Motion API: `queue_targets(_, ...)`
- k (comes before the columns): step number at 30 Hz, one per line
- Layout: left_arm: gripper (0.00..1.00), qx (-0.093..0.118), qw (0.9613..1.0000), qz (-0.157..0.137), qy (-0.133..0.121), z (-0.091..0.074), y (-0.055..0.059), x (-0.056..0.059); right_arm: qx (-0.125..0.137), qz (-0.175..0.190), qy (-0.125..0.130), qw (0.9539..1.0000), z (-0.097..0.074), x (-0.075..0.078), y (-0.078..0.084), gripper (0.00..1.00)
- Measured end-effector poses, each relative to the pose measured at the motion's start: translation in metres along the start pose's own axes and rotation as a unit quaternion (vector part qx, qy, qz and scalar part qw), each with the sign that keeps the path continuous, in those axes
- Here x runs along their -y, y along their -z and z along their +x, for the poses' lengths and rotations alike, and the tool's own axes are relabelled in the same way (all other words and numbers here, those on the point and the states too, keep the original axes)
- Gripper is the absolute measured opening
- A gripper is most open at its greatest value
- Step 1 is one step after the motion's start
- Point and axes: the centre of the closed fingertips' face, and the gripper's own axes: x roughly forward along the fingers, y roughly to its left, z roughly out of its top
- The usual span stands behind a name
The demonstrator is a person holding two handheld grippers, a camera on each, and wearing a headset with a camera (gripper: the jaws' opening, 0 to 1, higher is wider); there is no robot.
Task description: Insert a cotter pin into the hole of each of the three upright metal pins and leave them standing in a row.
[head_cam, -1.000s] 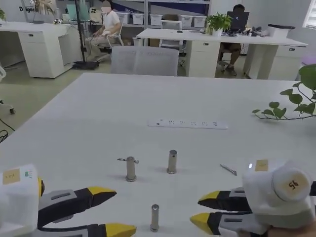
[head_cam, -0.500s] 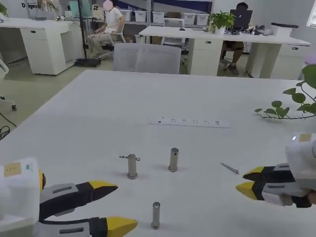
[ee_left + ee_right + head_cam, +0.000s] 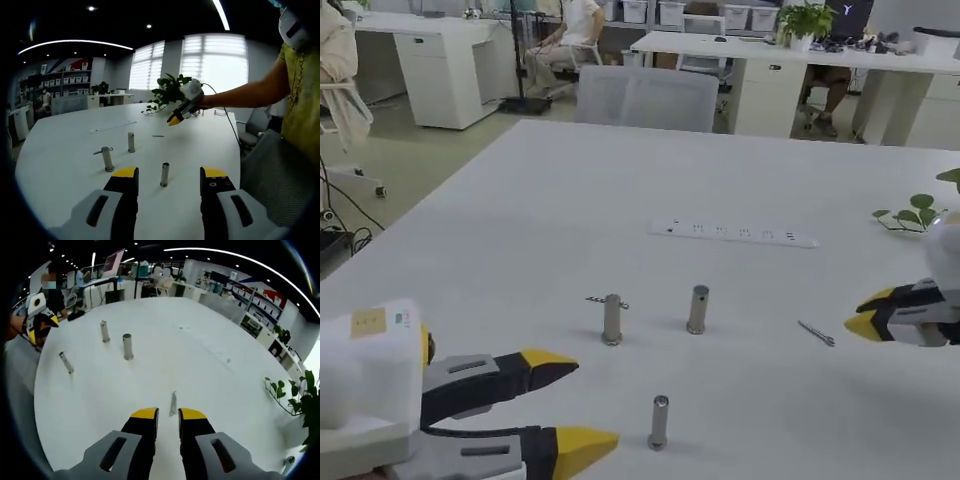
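now, power strip (image 3: 734, 233) far and plant (image 3: 920, 212) right, three pins (image 3: 697, 309) stand on the table (image 3: 520, 220), left pin (image 3: 612, 318) cottered, loose cotter (image 3: 816, 333) just beside the right gripper (image 3: 868, 310), jaws narrow and empty, left gripper (image 3: 590, 402) spread wide.

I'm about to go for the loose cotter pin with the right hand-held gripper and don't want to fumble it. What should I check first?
1. Thin loose metal cotter pin lies free on the white table: ok.
2. Right hand-held gripper open and empty: ok, though the gap is narrow.
3. Cotter pin between its jaws: not ok; it lies just ahead of the tips.
4. Short silver metal pins all upright: ok for the rear left pin, rear right pin and front pin.
5. Every hole filled: not ok; just the rear left pin carries a cotter pin.
6. Left hand-held gripper open, not touching the front pin: ok.
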Motion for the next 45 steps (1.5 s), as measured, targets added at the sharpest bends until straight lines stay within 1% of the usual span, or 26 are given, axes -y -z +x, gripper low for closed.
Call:
queue_targets(4,0.49,0.004,1.0,0.0,-0.005,-0.001,-0.002,-0.002,-0.014,-0.002,-0.005,0.9999,0.012,0.008,0.0,0.17)
queue_targets(6,0.51,0.007,0.9999,-0.004,-0.009,-0.001,-0.003,-0.005,-0.032,-0.004,-0.007,0.9995,0.019,0.012,0.006,0.17)
queue_targets(10,0.51,0.007,0.9998,-0.007,-0.015,-0.002,-0.001,-0.008,-0.047,-0.003,-0.013,0.9988,0.03,0.016,0.01,0.16)
queue_targets(12,0.52,0.007,0.9998,-0.009,-0.018,-0.003,-0.001,-0.01,-0.052,-0.003,-0.016,0.9985,0.034,0.016,0.012,0.15)
queue_targets(13,0.53,0.009,0.9997,-0.01,-0.021,-0.003,-0.001,-0.011,-0.062,-0.002,-0.021,0.9978,0.037,0.016,0.016,0.15)
queue_targets(16,0.56,0.01,0.9995,-0.015,-0.027,-0.004,0.0,-0.014,-0.075,-0.005,-0.025,0.9969,0.044,0.017,0.021,0.15)
queue_targets(20,0.58,0.011,0.9993,-0.018,-0.032,-0.005,0.001,-0.018,-0.08,-0.005,-0.028,0.9964,0.05,0.018,0.02,0.14)
queue_targets(25,0.64,0.013,0.9987,-0.028,-0.041,-0.005,0.001,-0.023,-0.1,-0.006,-0.031,0.9944,0.055,0.021,0.025,0.13)
queue_targets(27,0.64,0.014,0.9986,-0.028,-0.042,-0.006,0.001,-0.024,-0.104,0.001,-0.035,0.9939,0.056,0.021,0.025,0.13)
queue_targets(39,0.63,0.017,0.9982,-0.035,-0.046,-0.008,0.001,-0.023,-0.128,-0.004,-0.048,0.9906,0.056,0.016,0.032,0.13)
queue_targets(45,0.63,0.02,0.998,-0.036,-0.047,-0.01,0.0,-0.024,-0.134,-0.006,-0.044,0.99,0.057,0.018,0.031,0.13)
